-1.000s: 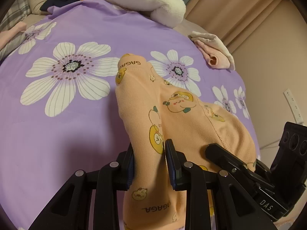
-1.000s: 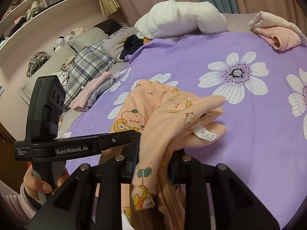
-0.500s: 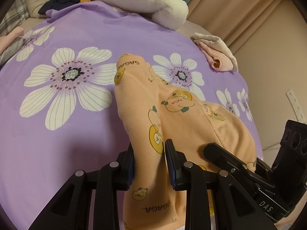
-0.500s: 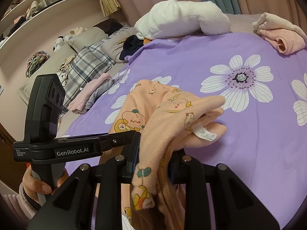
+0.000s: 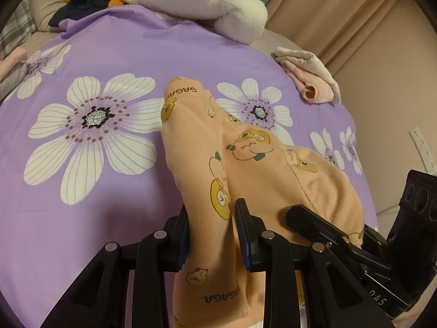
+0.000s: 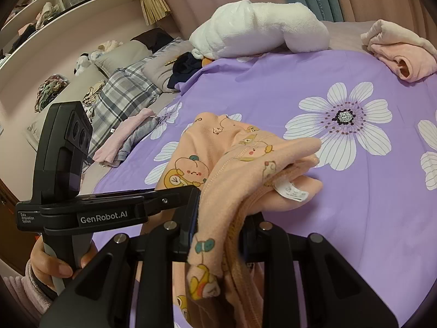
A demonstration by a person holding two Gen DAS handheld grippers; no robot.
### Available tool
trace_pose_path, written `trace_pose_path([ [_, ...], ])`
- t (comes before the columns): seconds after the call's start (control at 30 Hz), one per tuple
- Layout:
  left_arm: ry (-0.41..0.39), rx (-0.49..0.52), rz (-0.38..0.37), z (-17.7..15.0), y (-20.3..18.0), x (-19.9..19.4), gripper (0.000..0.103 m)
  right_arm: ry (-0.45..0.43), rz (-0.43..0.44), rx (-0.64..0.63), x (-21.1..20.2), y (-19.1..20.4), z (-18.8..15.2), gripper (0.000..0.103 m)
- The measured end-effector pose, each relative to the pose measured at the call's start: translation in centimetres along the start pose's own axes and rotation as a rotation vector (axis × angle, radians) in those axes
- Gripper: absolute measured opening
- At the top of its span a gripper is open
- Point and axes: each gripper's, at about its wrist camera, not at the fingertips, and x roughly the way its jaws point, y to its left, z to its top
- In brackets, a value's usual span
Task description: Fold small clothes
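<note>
A small peach garment [image 5: 245, 164] printed with cartoon animals and "GAGAGA" lettering is held up over the purple flowered sheet [image 5: 109, 43]. My left gripper [image 5: 211, 229] is shut on one folded edge of it. My right gripper [image 6: 218, 224] is shut on another bunched edge [image 6: 235, 180], where a white care label [image 6: 291, 191] hangs out. The far end of the garment rests on the sheet. In the right wrist view the left gripper [image 6: 188, 196] reaches in from the left, a hand [image 6: 49, 265] around its handle. The right gripper's finger [image 5: 314, 218] shows at the lower right of the left wrist view.
A white plush pillow [image 6: 259, 32] lies at the head of the bed. A folded pink and cream garment [image 6: 398, 49] sits at the sheet's far right. Plaid and pink clothes [image 6: 123, 104] lie left of the sheet, a dark garment [image 5: 82, 2] beyond. Shelves [image 6: 54, 5] and curtains [image 5: 341, 13] stand behind.
Both grippers have shifted slightly across the bed with the peach garment still gripped; the flowers and pillow have slid a little in view. The grips are unchanged.
</note>
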Motion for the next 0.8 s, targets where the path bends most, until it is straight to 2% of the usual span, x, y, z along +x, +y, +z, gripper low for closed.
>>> trace_pose_path([
  [0.8, 0.032, -0.008, 0.019, 0.8, 0.5, 2.2, 0.027, 0.019, 0.0, 0.034, 1.8, -1.2, 0.2, 0.025],
])
